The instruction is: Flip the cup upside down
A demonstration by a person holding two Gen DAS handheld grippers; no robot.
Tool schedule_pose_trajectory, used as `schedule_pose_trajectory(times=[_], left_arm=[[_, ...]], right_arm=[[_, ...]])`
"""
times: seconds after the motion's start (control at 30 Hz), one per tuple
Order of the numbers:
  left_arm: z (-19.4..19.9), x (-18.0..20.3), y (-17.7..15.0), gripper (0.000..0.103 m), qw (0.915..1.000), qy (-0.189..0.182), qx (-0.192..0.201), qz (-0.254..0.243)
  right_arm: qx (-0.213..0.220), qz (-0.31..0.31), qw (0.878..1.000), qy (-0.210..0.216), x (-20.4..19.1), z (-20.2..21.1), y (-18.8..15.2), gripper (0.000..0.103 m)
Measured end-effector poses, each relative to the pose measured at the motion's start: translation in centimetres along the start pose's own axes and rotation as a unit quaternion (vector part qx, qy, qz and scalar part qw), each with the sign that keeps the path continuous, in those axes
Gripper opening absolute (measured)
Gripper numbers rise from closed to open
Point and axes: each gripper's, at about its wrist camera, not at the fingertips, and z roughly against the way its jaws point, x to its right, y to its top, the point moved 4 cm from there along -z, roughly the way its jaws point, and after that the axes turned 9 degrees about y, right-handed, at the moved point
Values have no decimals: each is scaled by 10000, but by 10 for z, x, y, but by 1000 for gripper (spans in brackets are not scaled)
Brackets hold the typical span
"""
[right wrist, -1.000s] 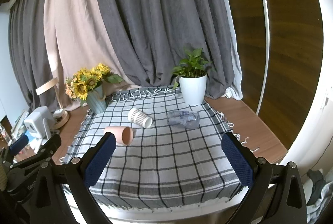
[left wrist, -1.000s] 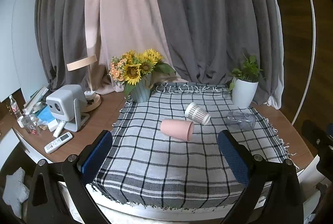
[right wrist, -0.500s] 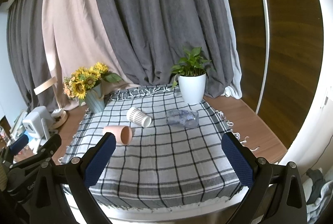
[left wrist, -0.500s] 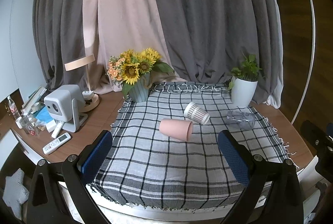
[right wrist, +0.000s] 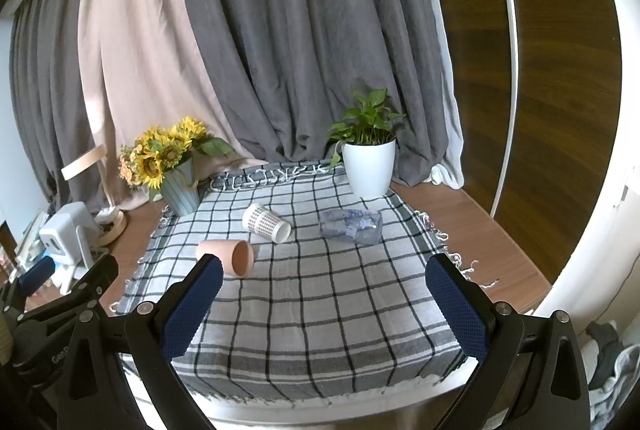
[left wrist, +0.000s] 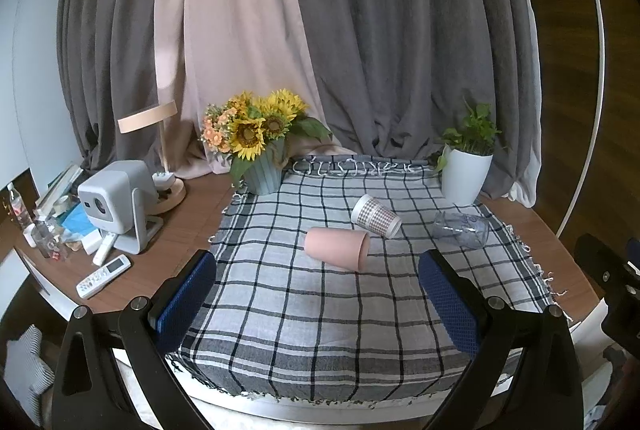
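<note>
Ahead, pink cup (left wrist: 337,247) on its side on checked cloth (left wrist: 304,314), well beyond left tool (left wrist: 316,304), right tool (right wrist: 325,308), both spread wide, holding nothing.

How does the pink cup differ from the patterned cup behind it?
The pink cup is plain and matte; the patterned cup is white with a dotted grid. The pink cup looks wider and lies nearer the camera; the patterned cup is slimmer. Both lie on their sides on the cloth.

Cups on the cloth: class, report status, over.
Both grippers open, empty, short of the cloth. Pink cup, dotted cup, clear cup all on their sides. Nothing in the way.
</note>
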Motion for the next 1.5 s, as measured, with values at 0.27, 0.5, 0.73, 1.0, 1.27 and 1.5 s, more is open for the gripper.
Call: schedule_pose_trajectory(times=[0.27,0.5,0.73,1.0,1.27,1.5], left_arm=[[-14,-21,-7,103,9996,12,-278,-71],[-33,-38,-18,103,9976,187,-666,-41],[-62,-48,-20,103,9925,614,-1042,195],[-97,-46,-17,103,9796,1287,-1410,630],[-137,-46,-24,103,9561,1807,-1947,1239],[-167,-53,-34,103,9331,2202,-2284,1692]], right_arm=[[-165,19,9999,1,-10,-13,-8,102],[-452,63,9989,123,-28,-33,-14,102],[-791,286,9953,486,-44,-73,-5,102],[-1264,768,9820,1172,-59,-143,11,102],[-1881,1381,9545,1859,-78,-222,29,102],[-2525,2037,9195,2221,-107,-283,25,102]])
